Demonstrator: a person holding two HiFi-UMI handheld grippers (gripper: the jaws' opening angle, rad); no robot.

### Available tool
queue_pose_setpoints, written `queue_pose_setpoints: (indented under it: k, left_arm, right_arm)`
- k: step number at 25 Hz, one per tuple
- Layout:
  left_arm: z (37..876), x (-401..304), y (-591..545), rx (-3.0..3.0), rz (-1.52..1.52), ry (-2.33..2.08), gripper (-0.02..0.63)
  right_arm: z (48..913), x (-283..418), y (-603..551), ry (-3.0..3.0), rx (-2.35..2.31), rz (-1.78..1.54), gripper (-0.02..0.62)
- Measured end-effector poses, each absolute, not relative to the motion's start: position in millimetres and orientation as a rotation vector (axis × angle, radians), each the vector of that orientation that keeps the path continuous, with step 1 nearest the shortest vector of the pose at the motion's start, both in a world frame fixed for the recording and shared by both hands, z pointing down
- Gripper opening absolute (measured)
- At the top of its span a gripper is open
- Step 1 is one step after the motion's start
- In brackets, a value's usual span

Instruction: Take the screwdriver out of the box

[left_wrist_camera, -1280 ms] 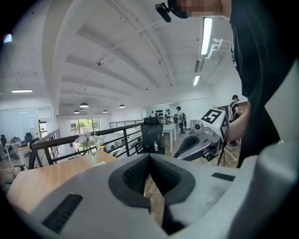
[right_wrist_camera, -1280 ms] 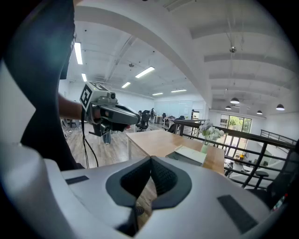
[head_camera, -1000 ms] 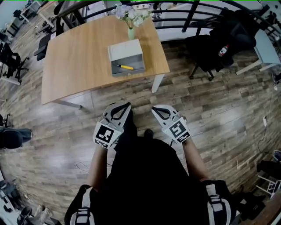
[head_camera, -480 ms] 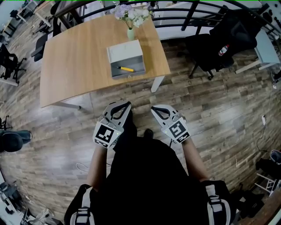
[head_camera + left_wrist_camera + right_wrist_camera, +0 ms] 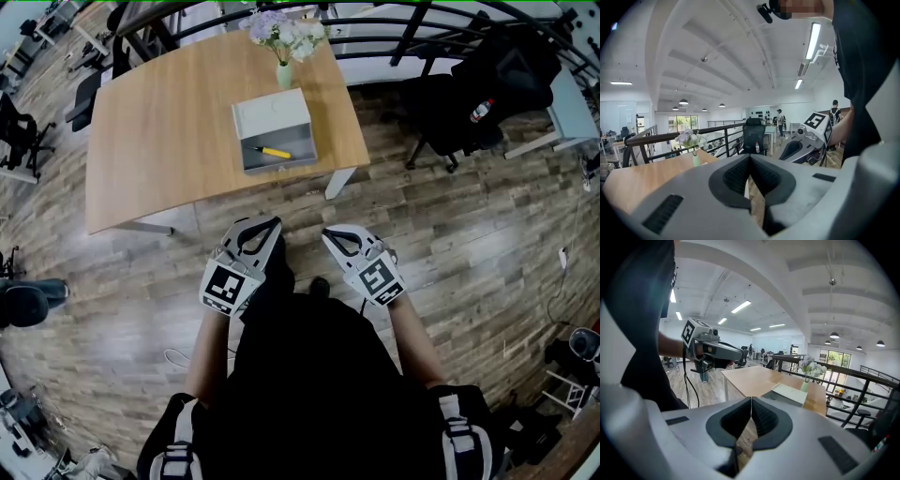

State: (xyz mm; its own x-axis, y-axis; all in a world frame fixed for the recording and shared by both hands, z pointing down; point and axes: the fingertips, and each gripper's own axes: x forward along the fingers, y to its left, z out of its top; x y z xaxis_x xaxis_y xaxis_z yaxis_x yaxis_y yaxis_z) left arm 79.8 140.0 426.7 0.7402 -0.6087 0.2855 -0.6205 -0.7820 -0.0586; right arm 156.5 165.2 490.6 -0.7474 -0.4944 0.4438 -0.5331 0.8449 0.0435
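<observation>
A grey box (image 5: 275, 131) stands open near the front right corner of the wooden table (image 5: 159, 131), its lid tipped back. A yellow-handled screwdriver (image 5: 274, 152) lies inside it. Both grippers are held close to the person's body, well short of the table. My left gripper (image 5: 263, 225) is shut and empty; in its own view the jaw tips meet (image 5: 750, 158). My right gripper (image 5: 330, 232) is also shut and empty, tips touching (image 5: 751, 401). The box (image 5: 787, 393) shows far ahead in the right gripper view.
A vase of pale flowers (image 5: 284, 37) stands just behind the box. A black railing (image 5: 412, 23) runs past the table's far side. Black office chairs (image 5: 469, 89) sit to the right. Wooden floor (image 5: 281, 202) lies between me and the table.
The head view has shifted slightly, so the table and box sit a little lower and to the right. Both grippers stay in the same place, shut.
</observation>
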Motion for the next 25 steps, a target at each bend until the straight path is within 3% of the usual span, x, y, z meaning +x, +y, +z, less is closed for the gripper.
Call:
queue_pose_setpoints:
  k: [25]
  left_arm:
    - [438, 27, 54, 2.86, 0.392, -0.98, 0.021]
  right_arm:
    - [503, 92, 83, -2.514, 0.711, 0.058, 0.025]
